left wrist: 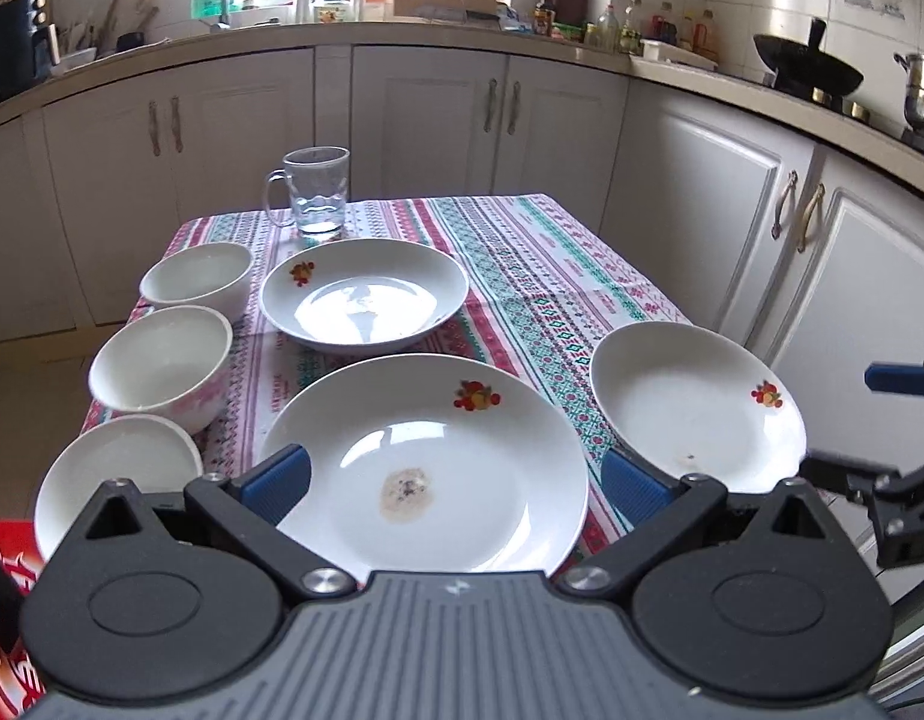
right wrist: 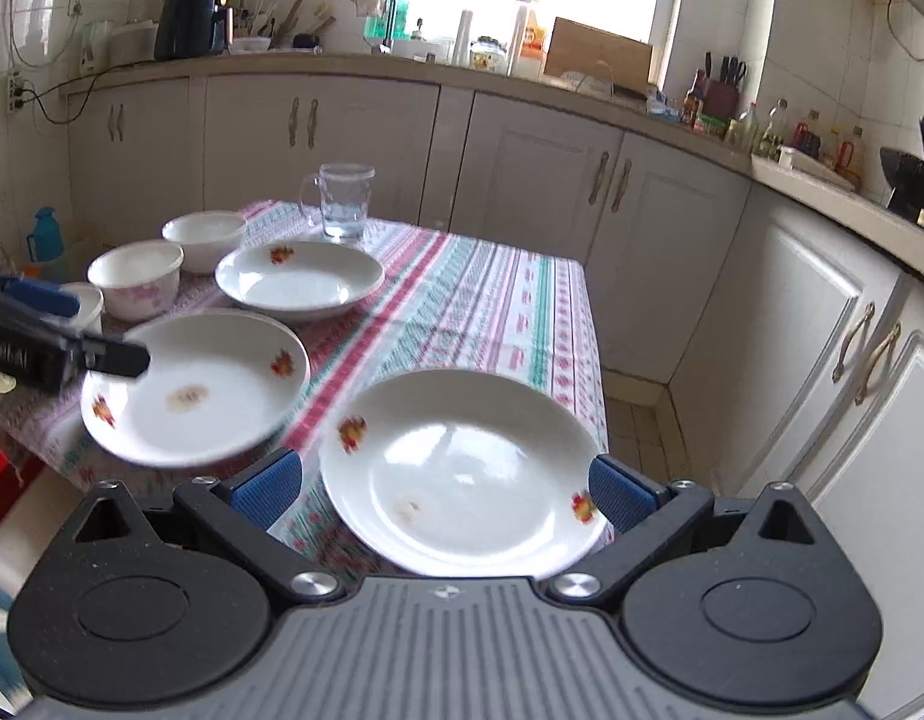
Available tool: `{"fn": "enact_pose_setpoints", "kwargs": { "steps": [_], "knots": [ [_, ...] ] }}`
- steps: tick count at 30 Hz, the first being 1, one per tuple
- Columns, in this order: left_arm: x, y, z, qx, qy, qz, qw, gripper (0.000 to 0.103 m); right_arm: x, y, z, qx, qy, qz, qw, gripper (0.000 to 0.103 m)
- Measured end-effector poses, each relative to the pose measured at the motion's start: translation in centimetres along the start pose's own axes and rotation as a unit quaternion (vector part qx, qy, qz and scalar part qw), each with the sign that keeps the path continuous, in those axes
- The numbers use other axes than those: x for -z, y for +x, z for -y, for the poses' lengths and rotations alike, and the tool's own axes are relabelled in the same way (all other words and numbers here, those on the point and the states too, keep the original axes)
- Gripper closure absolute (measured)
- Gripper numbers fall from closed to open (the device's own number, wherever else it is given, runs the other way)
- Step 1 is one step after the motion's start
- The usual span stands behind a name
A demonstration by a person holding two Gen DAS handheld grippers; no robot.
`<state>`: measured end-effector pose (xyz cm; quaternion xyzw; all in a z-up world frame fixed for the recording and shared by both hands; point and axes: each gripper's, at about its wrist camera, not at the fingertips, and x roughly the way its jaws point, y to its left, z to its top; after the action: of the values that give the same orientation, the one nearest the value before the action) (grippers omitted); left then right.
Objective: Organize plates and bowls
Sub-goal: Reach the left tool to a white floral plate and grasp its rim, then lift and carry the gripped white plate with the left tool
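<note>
left hand-held gripper (left wrist: 453, 483): open wide, over the near plate (left wrist: 426, 468) | right hand-held gripper (right wrist: 441, 492): open wide, over the right plate (right wrist: 462, 474) | third plate (left wrist: 363, 294) farther back | three bowls (left wrist: 162, 366) in a row, left side of counter (left wrist: 522, 276) | glass mug (left wrist: 315, 192) at back

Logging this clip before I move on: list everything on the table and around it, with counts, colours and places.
Plates: three, white with fruit motif, near, right and far on the table.
Bowls: three, white, one with pink pattern, in a row along the table's left edge.
Glass mug: one, clear, far end.
Tablecloth: one, striped pink and green.
Wok: one, black, on the stove, right.
Left gripper: open, over the near plate.
Right gripper: open, over the right plate.
</note>
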<state>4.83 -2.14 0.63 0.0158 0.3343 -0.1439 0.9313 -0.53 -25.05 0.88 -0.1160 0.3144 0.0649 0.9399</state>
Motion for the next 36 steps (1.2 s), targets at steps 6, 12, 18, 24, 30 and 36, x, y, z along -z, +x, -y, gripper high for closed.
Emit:
{"fn": "enact_pose_setpoints", "kwargs": {
  "steps": [6, 12, 18, 24, 30, 36],
  "knots": [
    [-0.8, 2.1, 1.4, 0.025, 0.026, -0.015, 0.9992, 0.001, 3.0, 2.1, 1.6, -0.026, 0.004, -0.039, 0.999, 0.0],
    [-1.9, 4.5, 2.9, 0.034, 0.041, -0.045, 0.9976, 0.001, 5.0, 4.9, 2.7, -0.045, 0.026, -0.067, 0.996, 0.0],
    [-2.8, 6.3, 4.5, 0.045, 0.072, -0.056, 0.9949, 0.001, 5.7, 7.1, 3.5, -0.057, 0.032, -0.074, 0.995, 0.0],
    [-3.9, 8.7, 5.9, 0.065, 0.093, -0.071, 0.991, 0.001, 5.6, 7.9, 4.4, -0.085, 0.015, -0.057, 0.995, 0.0],
    [-5.3, 11.4, 7.4, 0.104, 0.11, -0.096, 0.9838, 0.002, 6.1, 8.1, 5.3, -0.105, 0.006, -0.028, 0.994, 0.0],
    [-6.3, 14.3, 9.2, 0.126, 0.141, -0.12, 0.9746, 0.006, 6.3, 8.3, 6.0, -0.133, -0.015, -0.007, 0.991, 0.0]
  ]
}}
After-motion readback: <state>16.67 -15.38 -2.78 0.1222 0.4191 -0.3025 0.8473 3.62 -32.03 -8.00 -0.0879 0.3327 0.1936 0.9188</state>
